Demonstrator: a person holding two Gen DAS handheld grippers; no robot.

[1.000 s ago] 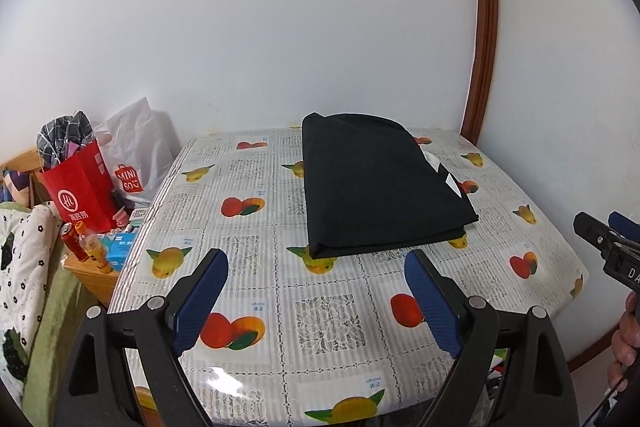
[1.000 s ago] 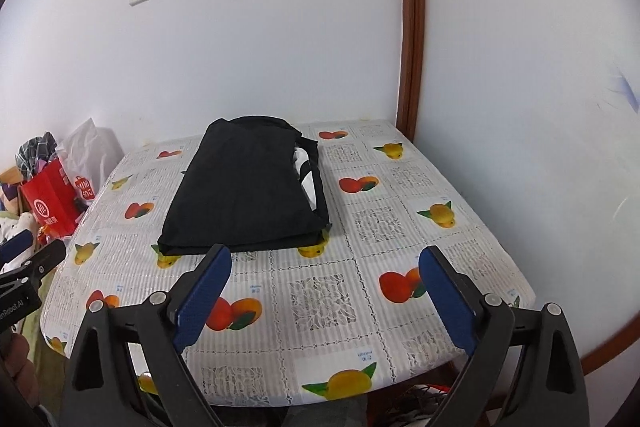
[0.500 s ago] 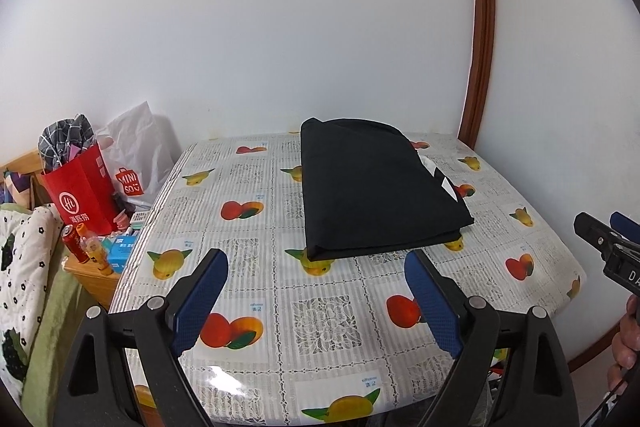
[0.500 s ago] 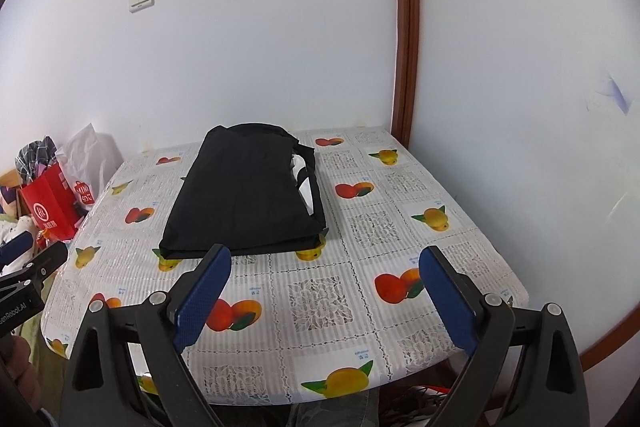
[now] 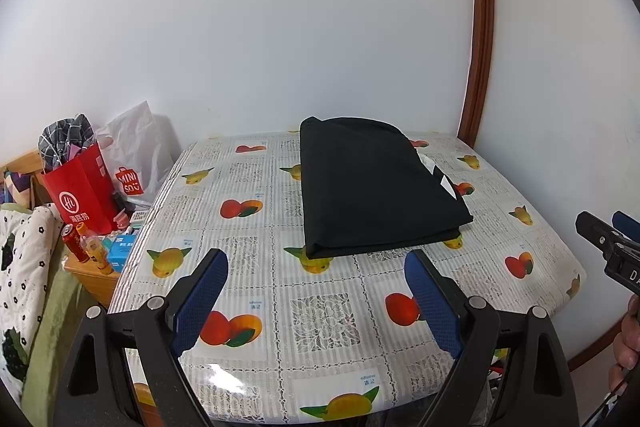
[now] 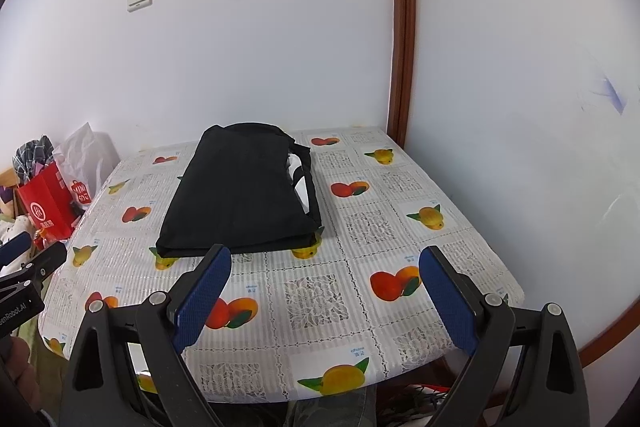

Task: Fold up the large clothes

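A black garment (image 5: 372, 187) lies folded into a flat rectangle on the fruit-print tablecloth (image 5: 328, 311), with a bit of white showing at its right edge. It also shows in the right wrist view (image 6: 244, 191). My left gripper (image 5: 316, 295) is open and empty, held back above the table's near edge. My right gripper (image 6: 324, 291) is open and empty too, also back from the garment. Each gripper shows at the edge of the other's view.
The table stands in a corner with white walls and a brown wooden trim (image 5: 478, 27). Left of the table are a red paper bag (image 5: 80, 187), a white plastic bag (image 5: 136, 155), drink cans on a wooden stand (image 5: 86, 247) and a patterned quilt (image 5: 20, 267).
Both grippers have drawn back and lifted slightly away from the folded garment; it now looks smaller and farther. The garment has not moved. Both grippers stay open.
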